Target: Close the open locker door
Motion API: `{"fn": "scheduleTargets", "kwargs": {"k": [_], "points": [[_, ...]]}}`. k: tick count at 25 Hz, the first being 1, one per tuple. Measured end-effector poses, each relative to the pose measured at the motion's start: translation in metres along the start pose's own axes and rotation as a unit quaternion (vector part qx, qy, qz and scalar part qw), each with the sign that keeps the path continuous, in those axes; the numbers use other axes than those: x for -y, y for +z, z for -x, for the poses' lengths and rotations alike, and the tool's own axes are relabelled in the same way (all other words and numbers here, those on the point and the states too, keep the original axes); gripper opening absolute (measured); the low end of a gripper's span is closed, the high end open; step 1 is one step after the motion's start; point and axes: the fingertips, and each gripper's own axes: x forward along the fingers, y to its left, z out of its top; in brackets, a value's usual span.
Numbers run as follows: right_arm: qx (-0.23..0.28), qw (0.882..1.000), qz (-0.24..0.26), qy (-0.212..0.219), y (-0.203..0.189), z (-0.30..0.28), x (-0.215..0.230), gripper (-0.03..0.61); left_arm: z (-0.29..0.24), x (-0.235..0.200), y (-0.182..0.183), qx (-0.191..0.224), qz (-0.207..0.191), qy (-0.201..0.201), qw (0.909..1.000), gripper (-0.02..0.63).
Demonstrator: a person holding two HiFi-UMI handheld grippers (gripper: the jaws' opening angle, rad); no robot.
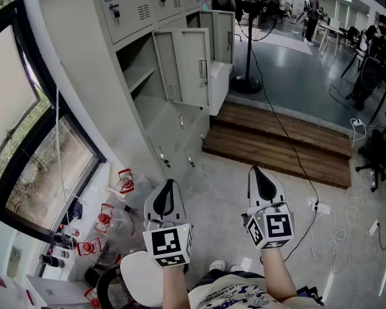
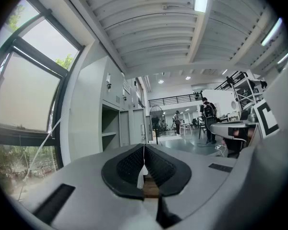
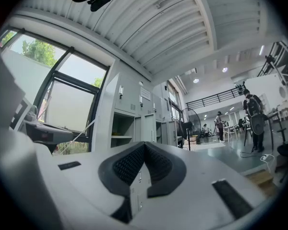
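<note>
A bank of grey lockers [image 1: 141, 5] runs along the left wall. One door [image 1: 183, 66] in the middle row stands swung open, showing a shelf [image 1: 138, 76] inside. That open door [image 2: 124, 127] also shows far ahead in the left gripper view, and the same door [image 3: 139, 128] in the right gripper view. My left gripper [image 1: 170, 184] and right gripper [image 1: 257, 170] are held side by side over the floor, well short of the lockers. In both gripper views the left gripper [image 2: 144, 145] and right gripper [image 3: 144, 144] are shut with nothing between the pads.
A second locker door [image 1: 221, 34] stands open farther back, with a white box [image 1: 220, 85] below it. A wooden step platform [image 1: 276, 140] and a standing fan [image 1: 249, 37] lie ahead. Cables [image 1: 347, 217] trail right; red-capped bottles [image 1: 106, 219] and a white stool [image 1: 141, 277] sit left.
</note>
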Motion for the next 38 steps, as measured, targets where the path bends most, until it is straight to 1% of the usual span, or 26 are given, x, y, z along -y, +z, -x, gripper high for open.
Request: {"fn": "scheduleTargets", "kwargs": {"k": [5,12,15,17,20,30,34,38], "points": [[-0.001,1.0,-0.002,-0.001,-0.002,-0.006,0.0,-0.005,-0.007,-0.001,-0.004,-0.006,0.001,-0.004,1.0,0.008],[-0.004,1.0,0.002,-0.004,-0.007,-0.021,0.0,-0.005,-0.02,-0.012,-0.007,-0.006,0.005,-0.003,1.0,0.008],[0.001,1.0,0.001,0.003,-0.007,-0.029,-0.003,-0.003,-0.026,-0.016,-0.007,-0.004,0.006,-0.006,1.0,0.008],[0.003,1.0,-0.01,0.017,-0.008,-0.035,-0.008,0.105,-0.03,-0.019,-0.009,-0.004,0.007,-0.008,0.9999,0.008],[0.002,1.0,-0.009,0.023,-0.009,-0.041,-0.014,0.195,-0.036,-0.023,-0.013,-0.006,0.008,-0.011,0.9999,0.008],[-0.014,0.999,-0.013,0.032,-0.03,-0.077,-0.015,0.198,-0.066,-0.034,-0.029,-0.02,0.015,-0.007,0.9997,0.008],[-0.021,0.999,-0.019,0.045,-0.04,-0.11,-0.008,0.198,-0.093,-0.042,-0.032,-0.025,0.014,0.005,0.9996,0.008],[-0.02,0.998,-0.025,0.062,-0.046,-0.158,0.003,0.198,-0.129,-0.054,-0.034,-0.027,0.012,0.026,0.9992,0.008]]}}
